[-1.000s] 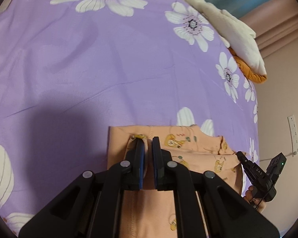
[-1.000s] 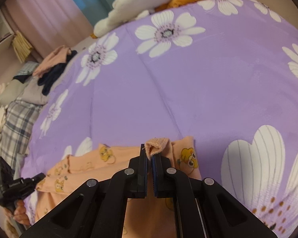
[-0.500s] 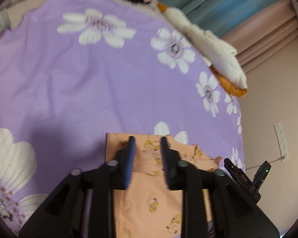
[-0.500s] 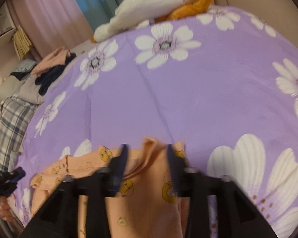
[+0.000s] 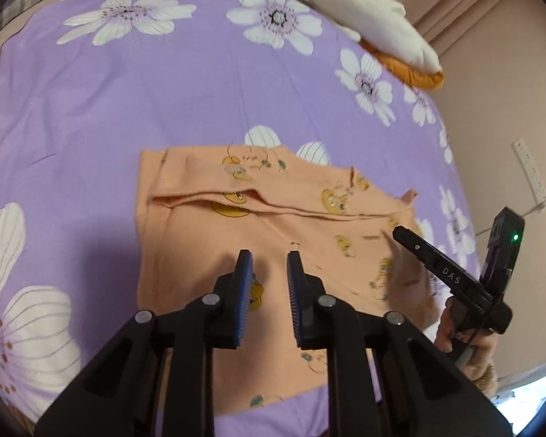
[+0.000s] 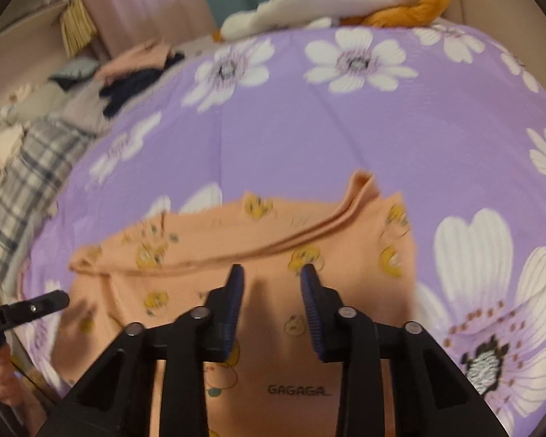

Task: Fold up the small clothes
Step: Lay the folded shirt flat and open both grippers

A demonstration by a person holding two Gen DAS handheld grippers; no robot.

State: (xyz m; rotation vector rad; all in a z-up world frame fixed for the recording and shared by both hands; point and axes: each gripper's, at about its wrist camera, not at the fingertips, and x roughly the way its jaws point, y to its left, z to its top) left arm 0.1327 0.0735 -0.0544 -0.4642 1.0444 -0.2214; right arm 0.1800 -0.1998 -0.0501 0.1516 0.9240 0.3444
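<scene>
The left gripper (image 5: 269, 255) hangs over the near half of the peach garment (image 5: 265, 225) with its blue-padded jaws apart and narrowing, and nothing between them; the right gripper (image 6: 271, 271) is likewise released, its jaws closing on empty air above the same cloth. The garment (image 6: 258, 255), printed with small yellow cartoon figures and the word "GAGAGA", lies on the purple flowered bedsheet (image 5: 163, 83) with its far edge folded over towards the viewer, leaving a raised crease across its width. Its near edge is hidden behind the black gripper bodies in both views, and the right wrist view is blurred, so the print and the fold's right corner are hard to make out. In the left wrist view the other gripper enters from the right, held by a hand (image 5: 458, 338) that is partly cut off by the frame. Beyond the sheet's far edge lies a white and orange plush toy (image 5: 367, 25); a heap of other clothes (image 6: 54, 120) at the left is soft and indistinct.
</scene>
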